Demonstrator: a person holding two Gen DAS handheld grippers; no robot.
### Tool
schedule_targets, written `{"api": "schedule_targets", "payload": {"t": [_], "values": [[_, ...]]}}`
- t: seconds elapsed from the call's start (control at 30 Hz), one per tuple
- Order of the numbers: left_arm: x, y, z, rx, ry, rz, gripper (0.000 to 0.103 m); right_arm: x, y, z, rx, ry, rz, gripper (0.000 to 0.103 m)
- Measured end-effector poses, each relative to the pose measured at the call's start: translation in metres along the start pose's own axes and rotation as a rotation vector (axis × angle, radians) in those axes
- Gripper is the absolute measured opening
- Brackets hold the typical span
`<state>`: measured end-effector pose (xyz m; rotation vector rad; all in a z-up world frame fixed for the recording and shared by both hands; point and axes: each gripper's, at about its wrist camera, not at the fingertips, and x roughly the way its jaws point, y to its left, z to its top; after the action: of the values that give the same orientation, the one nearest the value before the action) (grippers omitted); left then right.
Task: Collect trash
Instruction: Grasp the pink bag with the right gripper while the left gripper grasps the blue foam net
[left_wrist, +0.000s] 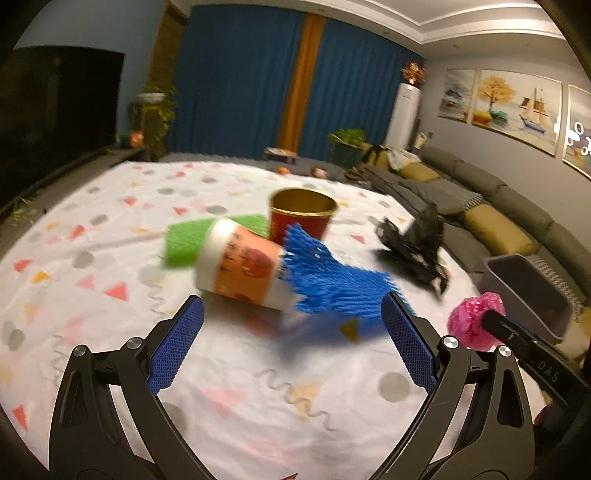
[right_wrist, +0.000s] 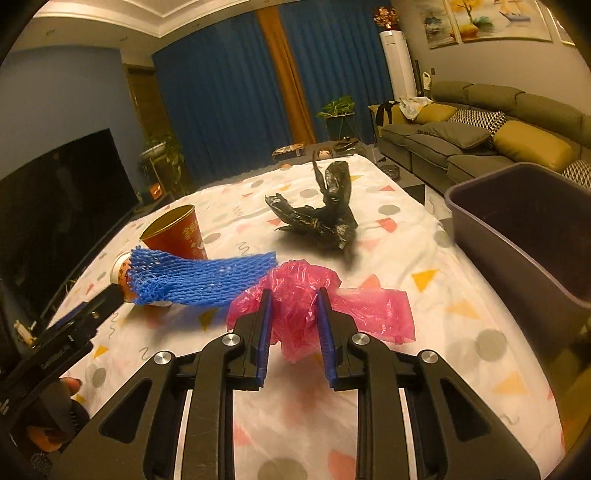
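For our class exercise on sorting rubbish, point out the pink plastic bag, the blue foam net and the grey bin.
pink plastic bag (right_wrist: 295, 295), right wrist view, crumpled middle between the pads.
blue foam net (right_wrist: 207, 277), right wrist view, its mid-length.
grey bin (right_wrist: 491, 225), right wrist view, near rim.

Patterned tablecloth (right_wrist: 388, 236), red cup (right_wrist: 181, 236), blue net (right_wrist: 207, 275), black bag (right_wrist: 325, 218)

Crinkly glossy pink plastic bag (right_wrist: 295, 306) – blue foam netting (right_wrist: 199, 277) – patterned cloth tablecloth (right_wrist: 424, 258).
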<state>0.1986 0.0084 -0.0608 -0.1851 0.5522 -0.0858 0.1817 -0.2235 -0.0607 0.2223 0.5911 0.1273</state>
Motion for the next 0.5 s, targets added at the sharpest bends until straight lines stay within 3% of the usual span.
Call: {"api": "schedule_targets", "payload": {"t": [0.17, 0.23, 0.3, 0.5], "values": [[0.011, -0.01, 0.003, -0.02, 0.044, -0.041, 0.095, -0.004, -0.006, -0.004, 0.021, 0.004, 0.006, 0.024], [0.021, -0.016, 0.001, -0.009, 0.08, -0.04, 0.089, -0.006, -0.008, -0.004, 0.025, 0.003, 0.009, 0.024], [0.027, -0.019, -0.001, 0.0, 0.112, -0.036, 0.077, -0.009, -0.008, -0.005, 0.021, -0.001, 0.014, 0.024], [0.038, -0.023, 0.0, 0.039, 0.158, -0.05, 0.074, -0.014, -0.011, -0.008, 0.016, -0.01, 0.014, 0.024]]}}
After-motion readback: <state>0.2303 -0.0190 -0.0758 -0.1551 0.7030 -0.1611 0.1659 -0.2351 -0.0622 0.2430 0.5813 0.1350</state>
